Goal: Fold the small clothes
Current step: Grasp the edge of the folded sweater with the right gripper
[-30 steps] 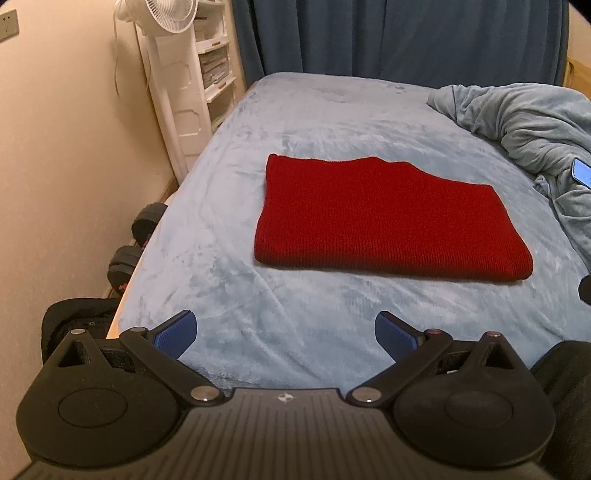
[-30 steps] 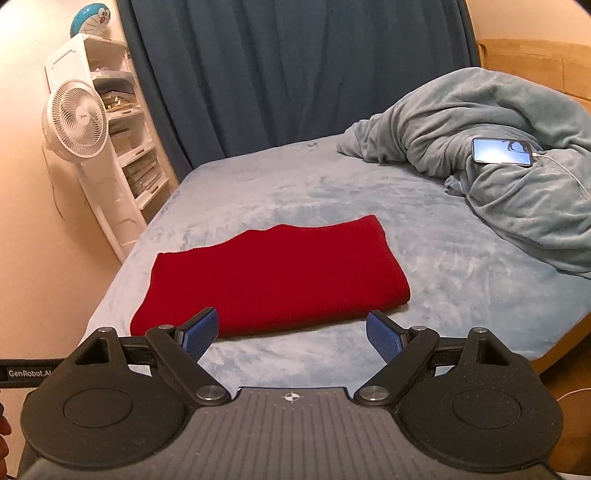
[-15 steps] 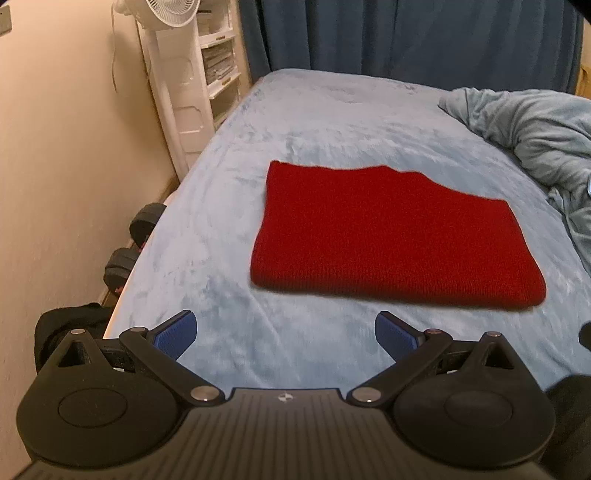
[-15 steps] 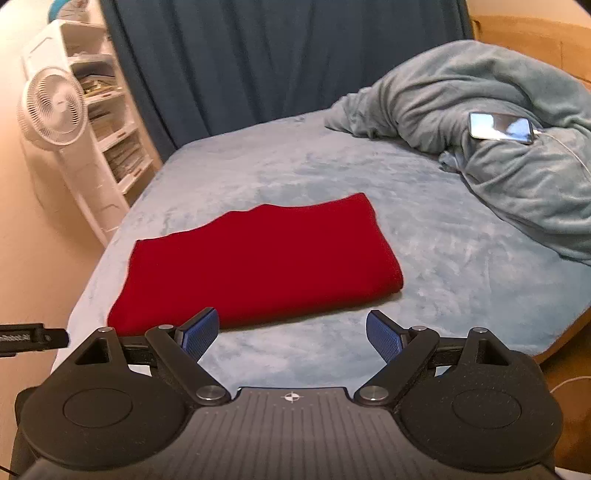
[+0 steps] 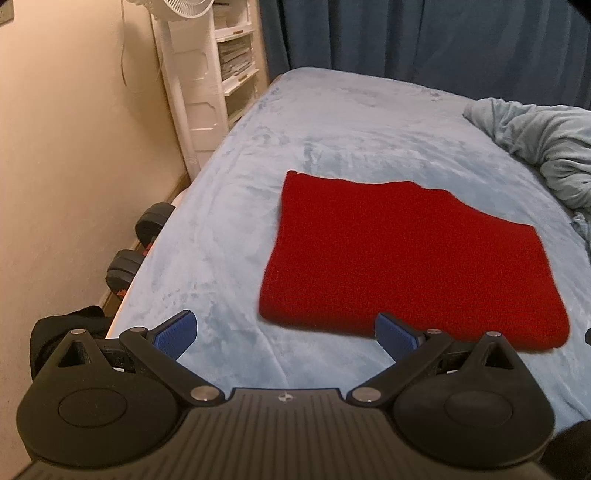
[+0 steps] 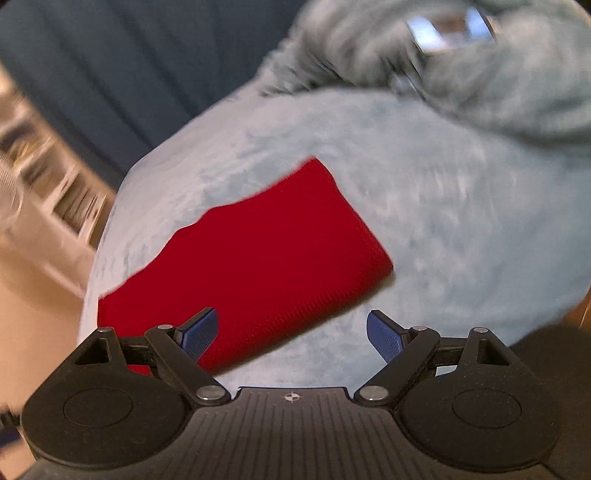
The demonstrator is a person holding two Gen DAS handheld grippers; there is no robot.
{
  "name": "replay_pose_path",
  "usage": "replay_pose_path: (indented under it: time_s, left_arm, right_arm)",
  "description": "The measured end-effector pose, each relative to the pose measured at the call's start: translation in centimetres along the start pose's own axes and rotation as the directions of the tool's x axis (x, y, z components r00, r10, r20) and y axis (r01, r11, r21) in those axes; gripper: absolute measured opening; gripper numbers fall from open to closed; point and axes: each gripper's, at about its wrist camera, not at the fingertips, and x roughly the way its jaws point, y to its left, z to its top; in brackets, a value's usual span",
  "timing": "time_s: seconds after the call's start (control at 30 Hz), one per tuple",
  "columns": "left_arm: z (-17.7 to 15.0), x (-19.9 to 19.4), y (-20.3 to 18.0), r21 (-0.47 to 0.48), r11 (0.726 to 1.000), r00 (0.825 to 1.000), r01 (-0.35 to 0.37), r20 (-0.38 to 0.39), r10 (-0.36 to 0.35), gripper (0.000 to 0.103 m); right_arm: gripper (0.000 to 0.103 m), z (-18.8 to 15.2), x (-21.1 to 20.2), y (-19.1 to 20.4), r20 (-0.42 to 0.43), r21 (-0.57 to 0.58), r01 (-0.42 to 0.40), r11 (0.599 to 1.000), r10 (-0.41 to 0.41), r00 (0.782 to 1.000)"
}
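Note:
A red knitted garment [image 5: 406,258] lies folded into a flat rectangle on the light blue bed cover [image 5: 221,240]. It also shows in the blurred, tilted right wrist view [image 6: 258,266]. My left gripper [image 5: 286,334] is open and empty, just in front of the garment's near edge, towards its left corner. My right gripper [image 6: 291,334] is open and empty, close over the garment's near edge, with its left finger [image 6: 199,332] in front of the red cloth.
A crumpled blue blanket [image 5: 546,147] lies at the right with a phone [image 6: 450,29] on it. A white shelf unit with a fan [image 5: 199,74] stands left of the bed. Dumbbells [image 5: 136,251] lie on the floor by the wall. Dark curtains [image 5: 424,40] hang behind.
Both grippers have moved closer to the garment's near edge. The right one has tilted and moves fast, blurring its view. Both stay open.

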Motion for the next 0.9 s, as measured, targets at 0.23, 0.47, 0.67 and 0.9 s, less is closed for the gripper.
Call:
replay_pose_path:
  time_s: [0.23,0.47,0.67,0.9]
  left_arm:
    - [0.7,4.9,0.4,0.001,0.998,0.997,-0.064,-0.038,0.064,0.103]
    - [1.1,11.5,1.9,-0.026,0.988,0.981,-0.15,-0.126,0.146,0.103]
    - [0.8,15.6,4.6,-0.092,0.981,0.964,-0.171,-0.219,0.148,0.103]
    - [0.4,17.3,5.8,-0.105,0.98,0.956,-0.169,-0.261,0.137,0.103]
  right_arm:
    - [0.088,1.0,4.6,-3.5,-0.047,0.214,0.029,0.976,-0.019,0.999]
    - [0.088,2.3,10.2,-8.3,-0.161,0.471,0.008,0.882,0.077,0.984]
    - [0.09,2.9,13.2,-9.7,-0.124,0.571,-0.007,0.821,0.095,0.988]
    - [0.019,3.4,15.5,-8.2,-0.095,0.509,-0.099,0.855,0.17,0.981]
